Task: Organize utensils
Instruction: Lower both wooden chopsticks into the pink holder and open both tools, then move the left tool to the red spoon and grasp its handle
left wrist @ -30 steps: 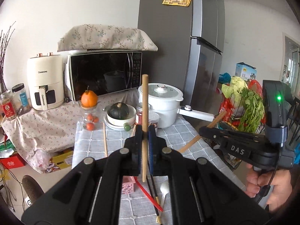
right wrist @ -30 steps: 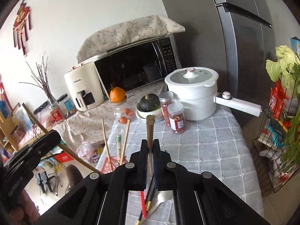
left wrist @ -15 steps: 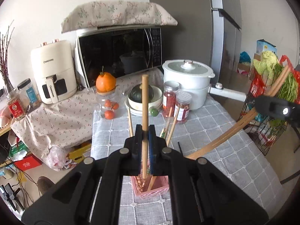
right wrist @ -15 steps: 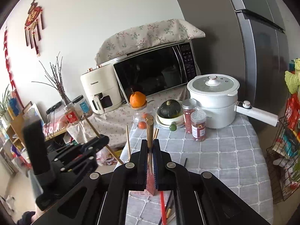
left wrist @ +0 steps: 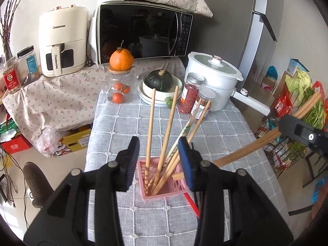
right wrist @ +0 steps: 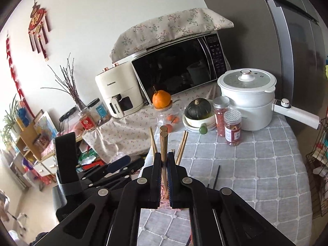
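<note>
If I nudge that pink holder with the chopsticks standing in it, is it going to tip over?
Probably fairly easily. The pink holder looks small, thin and latticed, so likely light. The chopsticks stand far above its rim and lean away from the camera, which puts weight high. It also sits on a soft tablecloth, so a low, gentle push seems safer.
</note>
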Tool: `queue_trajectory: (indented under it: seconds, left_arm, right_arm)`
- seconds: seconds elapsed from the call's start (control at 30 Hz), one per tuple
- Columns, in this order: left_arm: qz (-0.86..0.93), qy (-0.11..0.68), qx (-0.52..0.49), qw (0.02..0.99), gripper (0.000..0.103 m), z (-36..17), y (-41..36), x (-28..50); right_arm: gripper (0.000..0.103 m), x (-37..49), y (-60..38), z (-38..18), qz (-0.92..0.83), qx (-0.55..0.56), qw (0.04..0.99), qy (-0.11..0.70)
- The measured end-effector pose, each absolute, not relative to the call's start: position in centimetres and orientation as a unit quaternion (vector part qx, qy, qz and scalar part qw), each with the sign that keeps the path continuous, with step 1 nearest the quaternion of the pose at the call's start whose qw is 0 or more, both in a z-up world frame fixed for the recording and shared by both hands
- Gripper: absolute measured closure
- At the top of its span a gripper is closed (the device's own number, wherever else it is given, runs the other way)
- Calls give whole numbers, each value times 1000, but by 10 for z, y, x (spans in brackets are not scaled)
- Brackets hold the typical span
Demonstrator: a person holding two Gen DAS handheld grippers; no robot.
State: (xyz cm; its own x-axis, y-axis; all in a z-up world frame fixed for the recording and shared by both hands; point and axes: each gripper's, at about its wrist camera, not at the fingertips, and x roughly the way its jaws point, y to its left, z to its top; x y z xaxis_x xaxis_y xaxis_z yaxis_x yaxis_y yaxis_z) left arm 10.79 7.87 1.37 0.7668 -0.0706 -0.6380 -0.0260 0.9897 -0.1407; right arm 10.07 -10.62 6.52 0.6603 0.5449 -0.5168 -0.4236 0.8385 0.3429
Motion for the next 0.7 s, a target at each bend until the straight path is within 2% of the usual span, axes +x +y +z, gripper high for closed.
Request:
queue_trajectory:
  seconds: [0.07,0.23,0.4,0.47,0.53,0.7]
  left_arm:
    - [-12,341,-80,937,48,13,82,100]
    - [-17,350,-92,932,43,4,86,83]
    - [-10,374,-99,922,34,-8,87,71]
    - [-6,381,-101,919,31,-9,87,66]
    - [-4,388,-98,916,28,-9,84,61]
    - [-14,408,-93,908,19,-8,76,48]
  right_arm:
    - [98,104,-103,60,266,94,904,321]
    - [98,115,-93,46,263,85,898,344]
    - [95,124,-86,30,265,80,889,365]
    - [71,125,-90,30,270,87,885,369]
    - [55,121,-97,33,274,96,886,360]
    - [37,111,-121,41,267,97,893,350]
